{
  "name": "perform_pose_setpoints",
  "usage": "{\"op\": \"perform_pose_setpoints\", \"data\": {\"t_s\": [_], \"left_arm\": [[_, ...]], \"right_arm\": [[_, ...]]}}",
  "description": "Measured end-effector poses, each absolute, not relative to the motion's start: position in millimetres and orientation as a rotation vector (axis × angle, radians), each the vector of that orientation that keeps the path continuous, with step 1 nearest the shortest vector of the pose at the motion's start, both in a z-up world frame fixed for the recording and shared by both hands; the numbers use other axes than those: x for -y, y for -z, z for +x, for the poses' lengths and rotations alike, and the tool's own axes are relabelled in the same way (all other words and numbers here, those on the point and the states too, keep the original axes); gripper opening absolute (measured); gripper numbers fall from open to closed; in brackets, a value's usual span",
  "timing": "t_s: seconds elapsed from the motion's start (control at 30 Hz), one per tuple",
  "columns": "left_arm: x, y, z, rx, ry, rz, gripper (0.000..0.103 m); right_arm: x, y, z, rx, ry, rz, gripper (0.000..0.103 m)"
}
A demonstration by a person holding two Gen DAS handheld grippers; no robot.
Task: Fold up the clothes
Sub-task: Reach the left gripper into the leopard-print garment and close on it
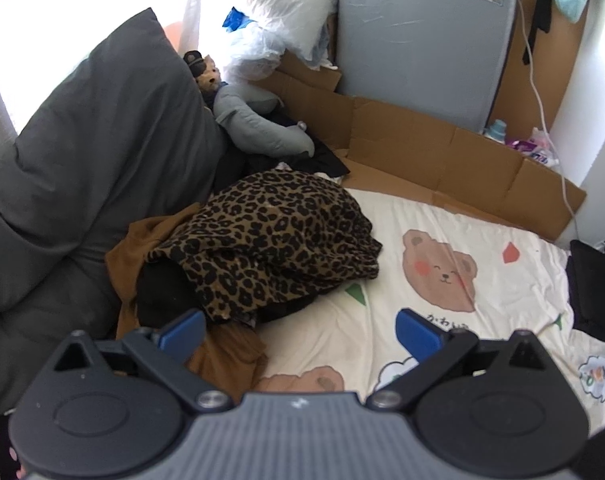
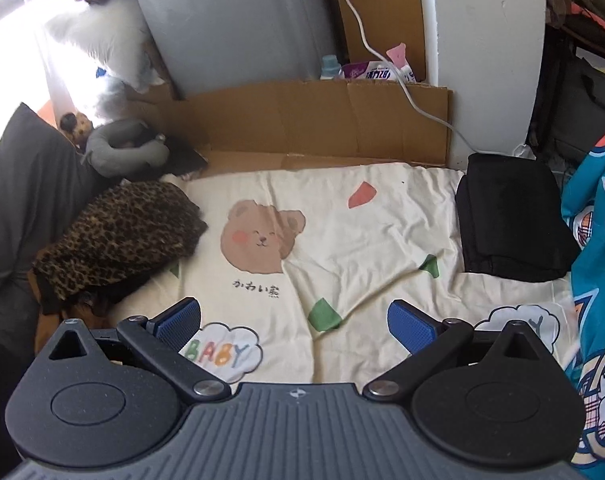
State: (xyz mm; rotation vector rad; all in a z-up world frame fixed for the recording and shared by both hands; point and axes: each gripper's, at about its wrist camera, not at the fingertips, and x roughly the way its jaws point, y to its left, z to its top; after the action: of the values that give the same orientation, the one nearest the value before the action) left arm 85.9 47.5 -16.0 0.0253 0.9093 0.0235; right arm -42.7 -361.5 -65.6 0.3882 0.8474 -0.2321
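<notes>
A crumpled leopard-print garment (image 1: pixel 274 236) (image 2: pixel 122 232) tops a pile of clothes on the left of the cream bear-print sheet (image 1: pixel 442 248) (image 2: pixel 342 240). Under it lie a brown garment (image 1: pixel 222 356) and a black one (image 1: pixel 162 288). A folded black garment (image 2: pixel 510 220) (image 1: pixel 594 288) rests at the sheet's right side. My left gripper (image 1: pixel 300 334) hovers open just in front of the pile, its left pad near the brown cloth. Over the sheet's near part my right gripper (image 2: pixel 294 324) is open with nothing between its fingers.
A large grey pillow (image 1: pixel 94 160) and a grey plush toy (image 1: pixel 258 124) sit at the left. Cardboard (image 2: pixel 322 120) lines the far edge, with a grey panel (image 1: pixel 422 32) and a white cable (image 2: pixel 382 60) behind. A teal printed cloth (image 2: pixel 598 280) hangs at the right.
</notes>
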Motion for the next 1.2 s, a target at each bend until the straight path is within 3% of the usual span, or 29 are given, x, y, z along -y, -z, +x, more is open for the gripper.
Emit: {"op": "perform_pose_setpoints", "data": {"t_s": [0.47, 0.6, 0.8, 0.87, 0.97, 1.2], "left_arm": [[-101.3, 59.6, 160.3, -0.897, -0.051, 0.002, 0.102], [-123.7, 83.8, 174.5, -0.891, -0.040, 0.005, 0.091], [-170.1, 118.3, 195.1, -0.861, -0.103, -0.115, 0.090], [-186.1, 129.3, 204.2, -0.894, -0.103, -0.211, 0.084], [-197.7, 140.1, 211.2, -0.864, -0.083, -0.281, 0.084], [-196.4, 177.0, 238.2, -0.901, -0.122, -0.229, 0.082]], "right_arm": [[372.6, 120.3, -14.5, -0.795, 0.184, 0.526, 0.102], [371.4, 143.6, -1.8, -0.787, 0.198, 0.556, 0.102], [357.9, 170.0, 16.0, -0.829, 0.173, 0.511, 0.102], [357.8, 179.9, 20.9, -0.851, 0.169, 0.518, 0.102], [357.0, 194.2, 27.4, -0.871, 0.159, 0.535, 0.101], [343.3, 216.9, 46.6, -0.907, 0.110, 0.542, 0.100]]}}
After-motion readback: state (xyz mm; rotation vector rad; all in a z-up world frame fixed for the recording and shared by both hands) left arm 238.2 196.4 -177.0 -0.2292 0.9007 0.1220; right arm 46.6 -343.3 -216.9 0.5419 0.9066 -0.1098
